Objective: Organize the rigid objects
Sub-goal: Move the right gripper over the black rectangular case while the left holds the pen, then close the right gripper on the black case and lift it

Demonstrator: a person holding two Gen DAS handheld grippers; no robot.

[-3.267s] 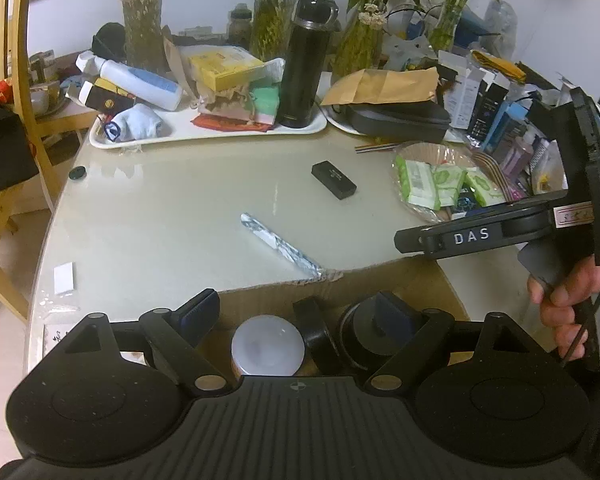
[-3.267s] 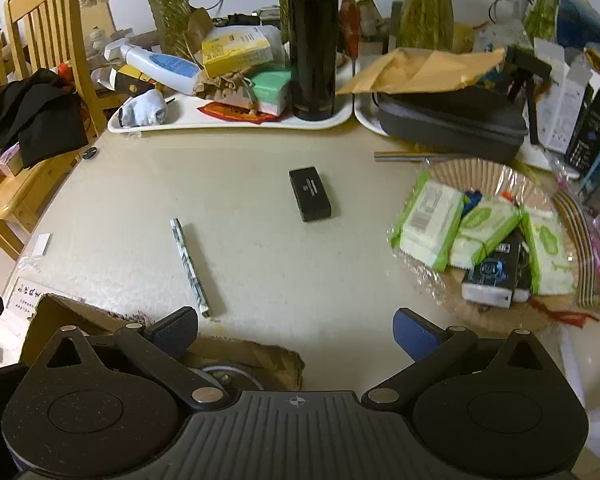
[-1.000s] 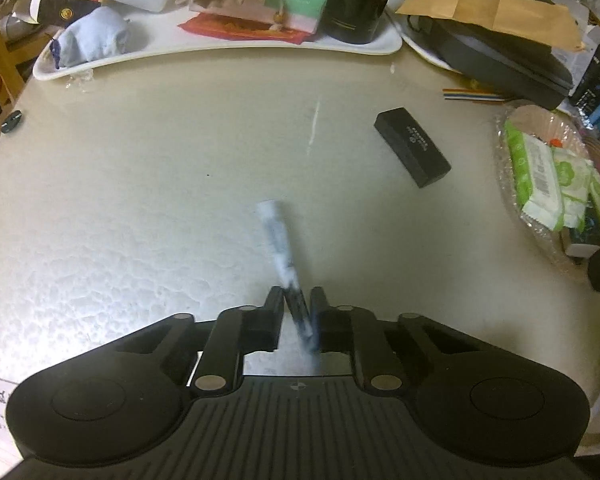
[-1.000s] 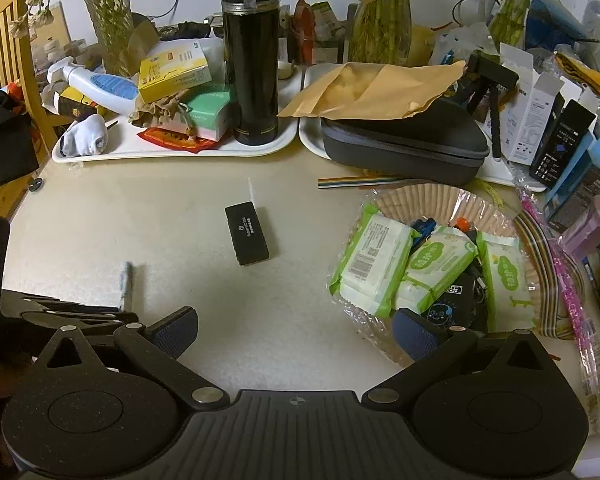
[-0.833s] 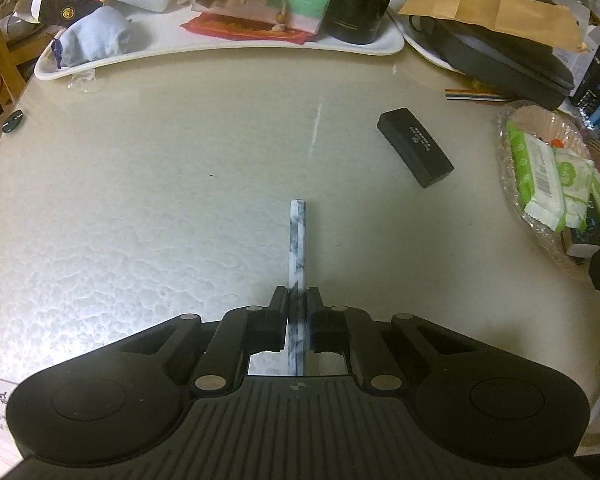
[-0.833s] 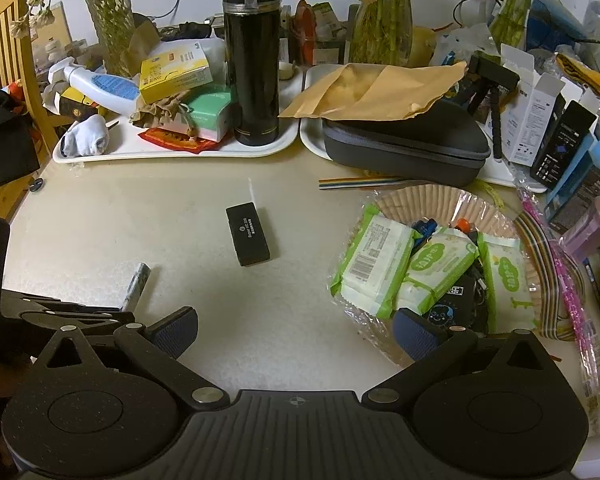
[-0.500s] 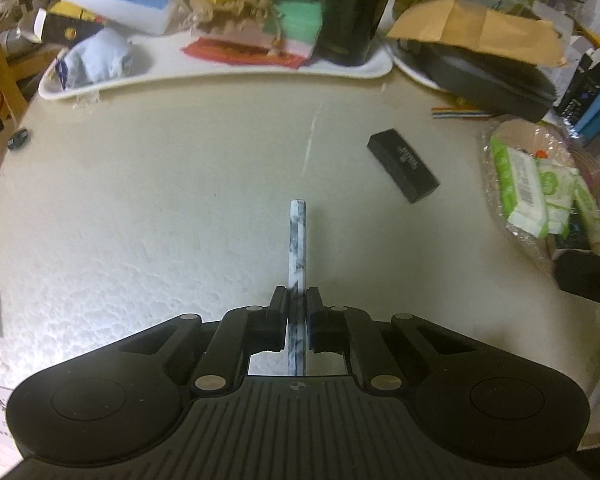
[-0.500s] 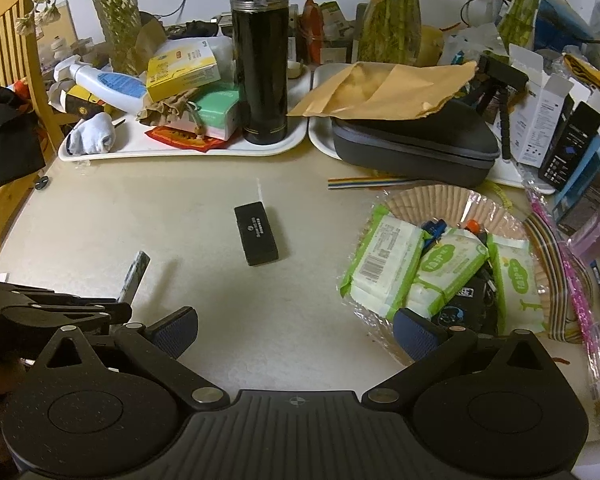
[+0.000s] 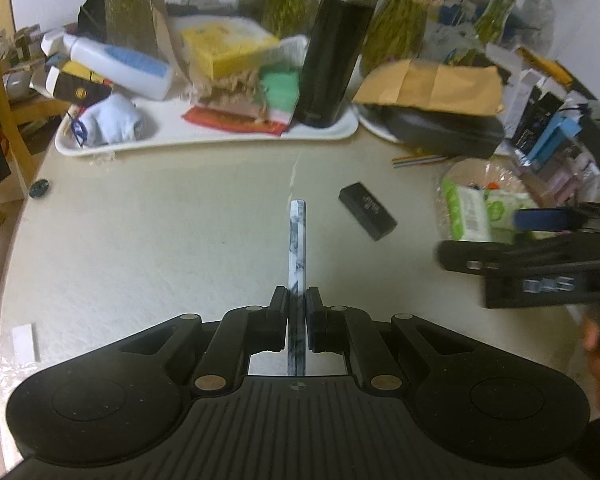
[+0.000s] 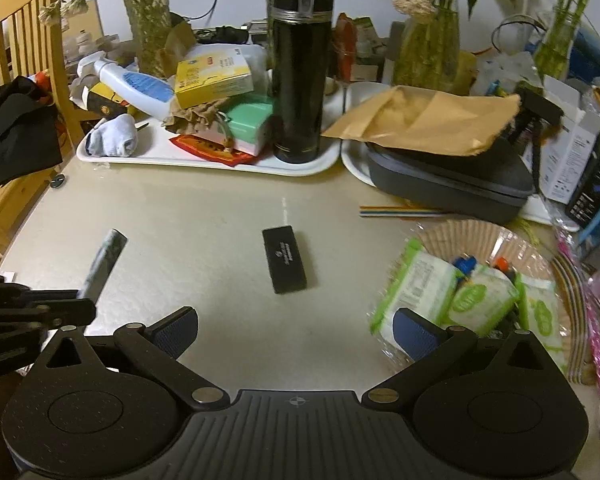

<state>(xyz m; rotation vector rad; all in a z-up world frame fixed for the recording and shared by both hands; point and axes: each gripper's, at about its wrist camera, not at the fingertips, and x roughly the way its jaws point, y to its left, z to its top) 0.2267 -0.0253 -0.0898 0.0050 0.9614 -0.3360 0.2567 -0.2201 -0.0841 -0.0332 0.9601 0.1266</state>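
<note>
My left gripper (image 9: 297, 300) is shut on a marbled white-and-grey pen (image 9: 297, 240) that points forward, held above the table. The pen also shows in the right wrist view (image 10: 102, 264), sticking out of the left gripper at the left edge. A small black box (image 9: 367, 211) lies on the table ahead and to the right; in the right wrist view the black box (image 10: 285, 260) is straight ahead. My right gripper (image 10: 296, 330) is open and empty above the near table; its blue pads (image 9: 540, 218) show at the right of the left wrist view.
A white tray (image 10: 204, 162) with a black flask (image 10: 300, 68), bottle, boxes and a sock stands at the back. A dark case (image 10: 448, 176) under a brown envelope is back right. A wicker basket (image 10: 476, 236) of wipe packs is right. A wooden chair (image 10: 24, 60) is left.
My left gripper closed on the pen, straightened it and lifted it off the table, tilting up toward the tray. The right gripper moved forward and left, nearer the black box.
</note>
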